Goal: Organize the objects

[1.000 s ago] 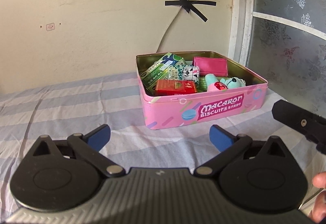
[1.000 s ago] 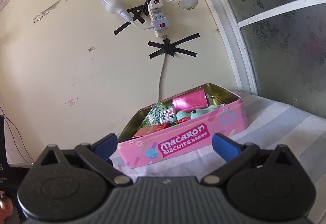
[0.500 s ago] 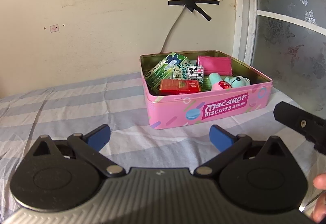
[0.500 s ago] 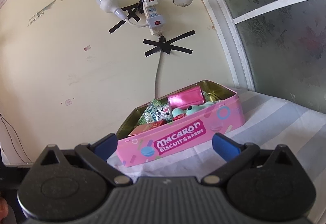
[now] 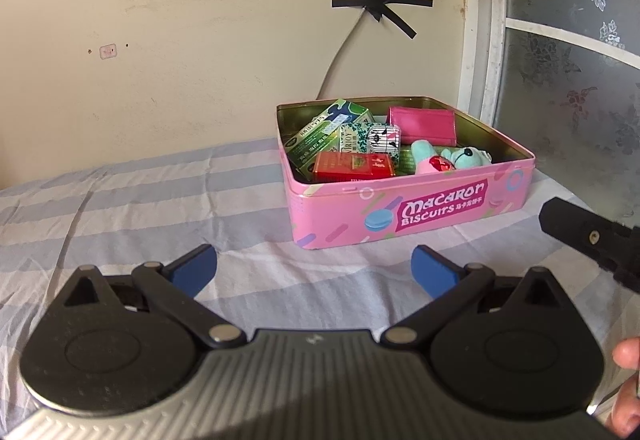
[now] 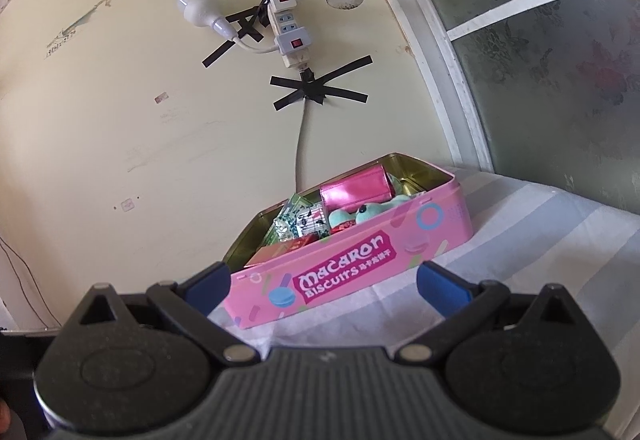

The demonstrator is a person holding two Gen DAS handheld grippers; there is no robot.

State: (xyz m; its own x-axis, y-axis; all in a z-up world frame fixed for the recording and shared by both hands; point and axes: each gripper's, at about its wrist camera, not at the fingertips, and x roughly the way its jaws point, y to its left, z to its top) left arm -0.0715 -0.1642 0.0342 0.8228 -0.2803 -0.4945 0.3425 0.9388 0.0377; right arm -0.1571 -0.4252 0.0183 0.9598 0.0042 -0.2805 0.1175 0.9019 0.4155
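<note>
Macaron biscuit tin (image 5: 408,208) (packed with boxes, a plush toy) is sitting ahead while my left gripper (image 5: 314,268) and right gripper (image 6: 324,286) are gaping wide, holding nothing.

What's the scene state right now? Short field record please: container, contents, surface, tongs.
container: pink rectangular metal biscuit tin, lid off
contents: red flat box, green cartons, shiny pink pouch, mint plush toy
surface: blue-and-white striped cloth
left tongs: open, empty, short of tin
right tongs: open, empty, near tin's front wall
</note>
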